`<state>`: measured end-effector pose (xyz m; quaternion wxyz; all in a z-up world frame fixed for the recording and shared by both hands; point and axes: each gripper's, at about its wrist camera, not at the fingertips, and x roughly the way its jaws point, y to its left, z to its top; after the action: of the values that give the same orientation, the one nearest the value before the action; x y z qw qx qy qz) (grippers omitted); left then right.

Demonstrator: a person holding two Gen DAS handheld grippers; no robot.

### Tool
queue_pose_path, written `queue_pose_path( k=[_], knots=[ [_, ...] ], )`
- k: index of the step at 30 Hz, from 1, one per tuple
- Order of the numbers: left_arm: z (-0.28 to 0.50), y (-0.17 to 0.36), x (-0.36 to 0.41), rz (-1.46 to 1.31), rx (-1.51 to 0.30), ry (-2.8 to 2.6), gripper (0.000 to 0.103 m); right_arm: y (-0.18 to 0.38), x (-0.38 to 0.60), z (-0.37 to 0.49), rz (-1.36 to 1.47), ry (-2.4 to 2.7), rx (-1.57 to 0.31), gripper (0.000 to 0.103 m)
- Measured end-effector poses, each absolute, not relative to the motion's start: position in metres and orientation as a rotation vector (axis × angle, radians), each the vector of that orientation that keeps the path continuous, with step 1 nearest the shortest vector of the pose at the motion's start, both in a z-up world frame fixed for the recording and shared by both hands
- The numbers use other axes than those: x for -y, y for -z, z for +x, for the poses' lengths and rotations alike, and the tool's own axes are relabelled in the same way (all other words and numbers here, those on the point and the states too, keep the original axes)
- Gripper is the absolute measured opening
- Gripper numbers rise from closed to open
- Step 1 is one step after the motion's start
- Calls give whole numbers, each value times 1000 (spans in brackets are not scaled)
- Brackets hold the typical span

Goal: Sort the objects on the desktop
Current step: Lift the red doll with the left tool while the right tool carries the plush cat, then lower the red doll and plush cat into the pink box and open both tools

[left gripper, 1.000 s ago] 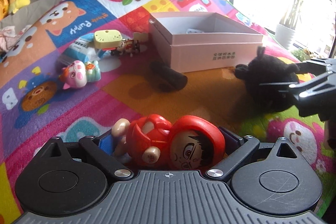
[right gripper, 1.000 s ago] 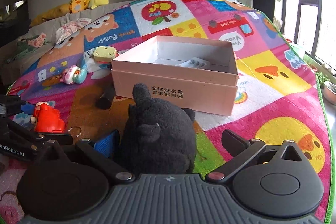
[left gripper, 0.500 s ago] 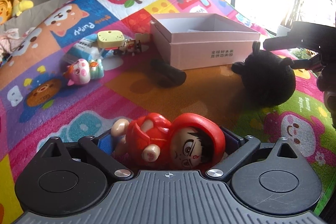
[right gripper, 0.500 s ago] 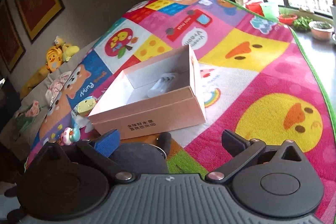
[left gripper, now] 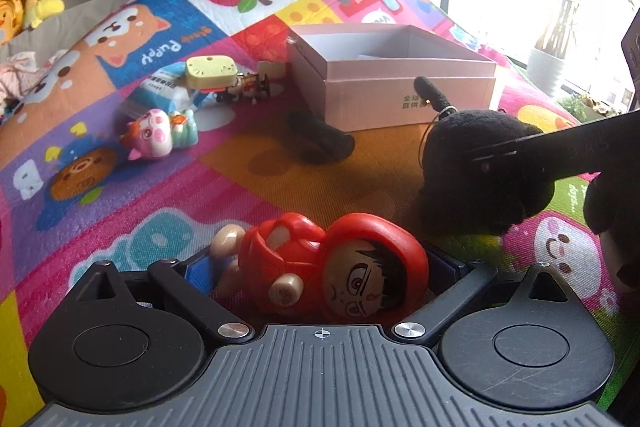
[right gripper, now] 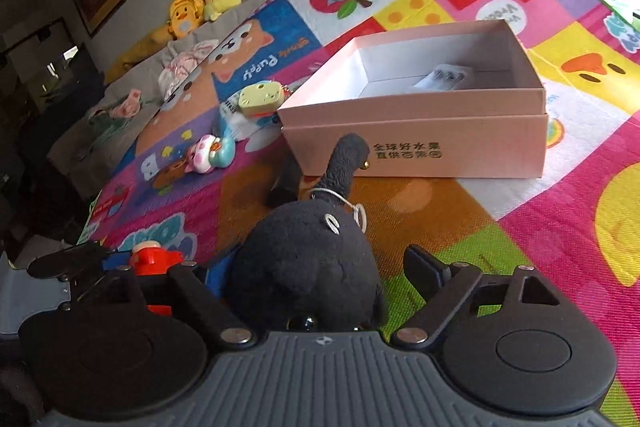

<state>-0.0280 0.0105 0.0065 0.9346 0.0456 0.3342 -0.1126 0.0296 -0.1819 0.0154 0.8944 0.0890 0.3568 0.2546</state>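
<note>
Here the left hand-held gripper [left gripper: 316, 275] has its jaws closed against a red-hooded toy figure [left gripper: 320, 279], which lies on its side between them on the colourful play mat [left gripper: 120, 211]. The right hand-held gripper [right gripper: 320, 275] is closing its jaws around a black plush toy [right gripper: 304, 267]; its left pad touches the plush, while its right pad stands just clear. Ahead of both sits an open pink cardboard box [right gripper: 416, 143], with a pink pig figurine [left gripper: 160, 135] off to the left.
</note>
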Motion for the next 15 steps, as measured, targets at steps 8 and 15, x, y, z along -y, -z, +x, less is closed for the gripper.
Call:
queue_pose_path(
  k=[8, 15],
  knots=[
    [-36, -12, -5, 144, -648, 157, 100, -33, 188, 7, 55, -510, -707, 66],
    [-38, -48, 9, 138, -571, 233, 100, -86, 236, -26, 48, -399, -513, 66]
  ],
)
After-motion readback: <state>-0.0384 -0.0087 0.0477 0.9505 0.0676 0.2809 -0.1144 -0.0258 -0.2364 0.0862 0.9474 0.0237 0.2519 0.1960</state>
